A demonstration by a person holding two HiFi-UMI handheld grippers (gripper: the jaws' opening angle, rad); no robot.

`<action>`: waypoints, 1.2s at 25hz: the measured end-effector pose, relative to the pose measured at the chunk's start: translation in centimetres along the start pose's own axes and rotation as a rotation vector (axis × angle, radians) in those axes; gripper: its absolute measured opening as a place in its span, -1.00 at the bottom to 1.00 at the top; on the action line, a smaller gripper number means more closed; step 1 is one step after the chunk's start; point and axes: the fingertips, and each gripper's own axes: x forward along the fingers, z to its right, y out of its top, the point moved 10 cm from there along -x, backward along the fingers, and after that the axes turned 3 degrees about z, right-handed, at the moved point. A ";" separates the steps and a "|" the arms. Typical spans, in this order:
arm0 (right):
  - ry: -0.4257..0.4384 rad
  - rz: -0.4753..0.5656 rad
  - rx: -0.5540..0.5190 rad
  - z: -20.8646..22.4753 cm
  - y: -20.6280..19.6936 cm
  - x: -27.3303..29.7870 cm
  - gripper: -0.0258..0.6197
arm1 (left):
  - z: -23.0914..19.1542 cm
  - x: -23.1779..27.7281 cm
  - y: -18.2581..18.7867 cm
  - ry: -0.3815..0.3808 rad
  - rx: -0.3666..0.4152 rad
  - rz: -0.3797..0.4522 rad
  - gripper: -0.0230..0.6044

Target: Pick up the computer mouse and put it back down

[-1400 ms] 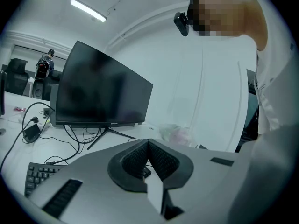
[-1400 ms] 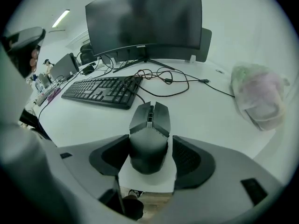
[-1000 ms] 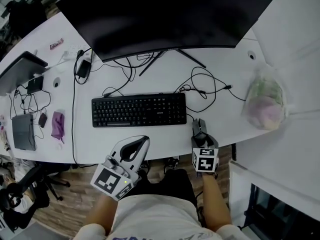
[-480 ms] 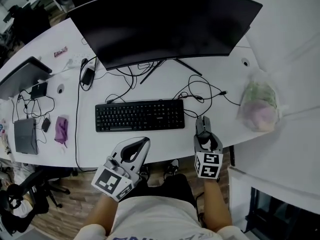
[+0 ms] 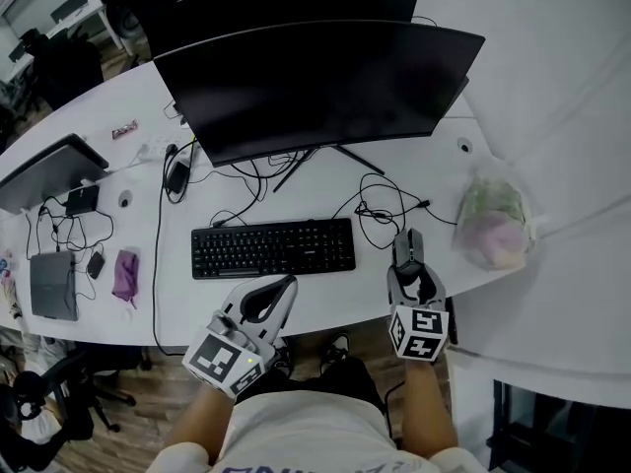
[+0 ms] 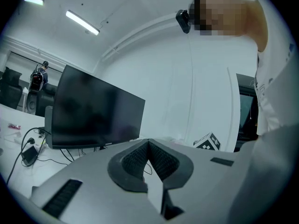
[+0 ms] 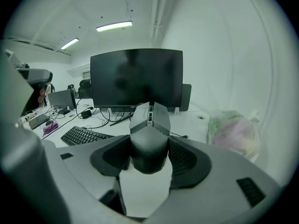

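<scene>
Black computer mouse (image 7: 148, 134) sits just right of the keyboard (image 5: 273, 247), pinched between the right claw (image 5: 410, 269) jaws. The left claw (image 5: 276, 292), pressed together and empty, hangs before the keyboard. The grasp looks made; next a steady lift.

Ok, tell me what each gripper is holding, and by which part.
Right gripper clamps the computer mouse by the two sides of its rear end. Left gripper is shut on nothing.

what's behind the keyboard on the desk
Behind the keyboard lie tangled black cables and the thin stand legs of the curved monitor. Its screen overhangs the desk, so whatever sits farther back under it is covered.
</scene>
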 end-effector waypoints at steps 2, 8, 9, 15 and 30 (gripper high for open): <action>-0.007 0.033 0.006 0.2 0.9 -0.5 -0.08 | 0.0 0.1 0.4 -0.005 0.005 0.010 -0.91; -0.011 0.127 0.023 0.5 3.9 -2.1 -0.08 | -0.1 0.6 1.7 -0.013 0.016 0.047 -0.91; -0.010 0.144 0.030 0.5 4.3 -2.4 -0.08 | -0.2 0.6 1.9 -0.014 0.020 0.055 -0.91; -0.027 0.252 0.048 0.8 7.1 -4.4 -0.08 | -0.7 0.8 3.2 -0.018 0.039 0.096 -0.91; -0.042 0.462 0.035 0.8 11.8 -9.1 -0.08 | -0.5 0.7 6.9 -0.049 0.094 0.204 -0.91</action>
